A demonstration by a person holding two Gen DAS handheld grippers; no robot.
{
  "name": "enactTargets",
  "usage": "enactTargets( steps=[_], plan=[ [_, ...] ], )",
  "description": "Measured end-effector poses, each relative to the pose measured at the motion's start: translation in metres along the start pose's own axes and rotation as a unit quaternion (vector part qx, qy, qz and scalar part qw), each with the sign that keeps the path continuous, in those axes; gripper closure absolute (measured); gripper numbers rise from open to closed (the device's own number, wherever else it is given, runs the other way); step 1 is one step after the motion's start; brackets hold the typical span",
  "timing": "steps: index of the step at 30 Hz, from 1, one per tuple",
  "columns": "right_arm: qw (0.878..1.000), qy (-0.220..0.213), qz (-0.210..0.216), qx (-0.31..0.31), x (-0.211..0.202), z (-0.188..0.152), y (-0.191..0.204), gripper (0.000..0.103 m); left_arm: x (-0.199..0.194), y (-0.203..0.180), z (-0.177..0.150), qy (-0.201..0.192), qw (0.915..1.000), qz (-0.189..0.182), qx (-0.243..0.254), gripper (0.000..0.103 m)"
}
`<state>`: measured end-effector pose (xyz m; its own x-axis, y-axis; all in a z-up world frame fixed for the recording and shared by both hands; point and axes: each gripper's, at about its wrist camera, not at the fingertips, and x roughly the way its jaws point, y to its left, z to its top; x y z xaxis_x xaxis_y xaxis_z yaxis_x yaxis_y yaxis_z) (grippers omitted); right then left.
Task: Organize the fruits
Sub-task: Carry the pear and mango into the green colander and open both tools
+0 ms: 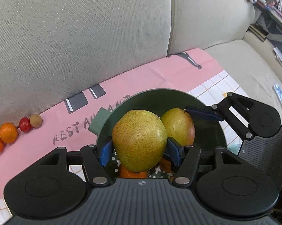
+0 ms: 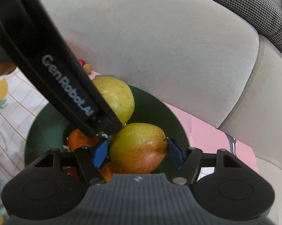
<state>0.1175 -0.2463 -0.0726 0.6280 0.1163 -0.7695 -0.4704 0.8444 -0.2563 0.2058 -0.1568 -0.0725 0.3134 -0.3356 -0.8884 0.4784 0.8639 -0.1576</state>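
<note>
My left gripper (image 1: 140, 152) is shut on a yellow-green speckled pear (image 1: 139, 140) that hangs over a dark green bowl (image 1: 159, 91). My right gripper (image 2: 138, 152) is shut on a second pear (image 2: 139, 148) with a red blush, also over the bowl (image 2: 169, 112). The two pears nearly touch. In the left wrist view the second pear (image 1: 178, 125) sits behind the first, with one blue pad (image 1: 202, 113) of the right gripper against it. The left gripper's black body (image 2: 66, 86) crosses the right wrist view and hides part of its pear (image 2: 116, 97). An orange (image 2: 79, 140) lies in the bowl.
A pink cloth (image 1: 159, 71) covers the grey sofa seat under the bowl. Along the backrest at the left lie two oranges (image 1: 7, 133), a small red fruit (image 1: 25, 124) and a small tan fruit (image 1: 36, 120). A green block (image 1: 99, 121) sits beside the bowl.
</note>
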Motion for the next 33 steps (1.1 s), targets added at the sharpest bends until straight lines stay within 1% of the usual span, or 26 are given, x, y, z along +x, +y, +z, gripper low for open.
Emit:
enactTargets(
  steps=[6, 11, 17, 22, 25, 28, 31, 33],
  plan=[
    [1.0, 0.003, -0.005, -0.016, 0.003, -0.003, 0.006, 0.036, 0.009, 0.0, 0.002, 0.011, 0.9998, 0.013, 0.011, 0.033],
    [1.0, 0.015, 0.004, -0.015, 0.01, -0.003, 0.001, 0.036, 0.021, 0.001, -0.002, 0.036, 0.9992, 0.013, 0.009, 0.033],
    [0.999, 0.032, 0.013, -0.003, 0.019, -0.007, -0.004, 0.036, 0.026, 0.001, -0.001, 0.039, 0.9991, 0.011, 0.01, 0.033],
    [0.999, 0.033, 0.017, 0.003, 0.019, -0.007, -0.005, 0.036, 0.032, 0.001, -0.002, 0.046, 0.9989, 0.01, 0.005, 0.033],
    [0.999, 0.035, 0.017, 0.003, 0.019, -0.007, -0.004, 0.036, 0.035, -0.001, -0.003, 0.047, 0.9986, 0.018, 0.014, 0.033],
    [0.999, 0.038, 0.016, 0.003, 0.023, -0.007, -0.008, 0.036, 0.033, -0.003, -0.004, 0.042, 0.9986, 0.023, 0.023, 0.036],
    [0.999, 0.04, 0.012, 0.006, 0.026, -0.007, -0.011, 0.035, 0.029, 0.001, -0.004, 0.036, 0.9992, 0.011, 0.017, 0.036],
    [0.999, 0.041, 0.012, 0.009, 0.026, -0.007, -0.012, 0.035, 0.026, 0.002, -0.004, 0.034, 0.9992, 0.014, 0.016, 0.036]
  ],
)
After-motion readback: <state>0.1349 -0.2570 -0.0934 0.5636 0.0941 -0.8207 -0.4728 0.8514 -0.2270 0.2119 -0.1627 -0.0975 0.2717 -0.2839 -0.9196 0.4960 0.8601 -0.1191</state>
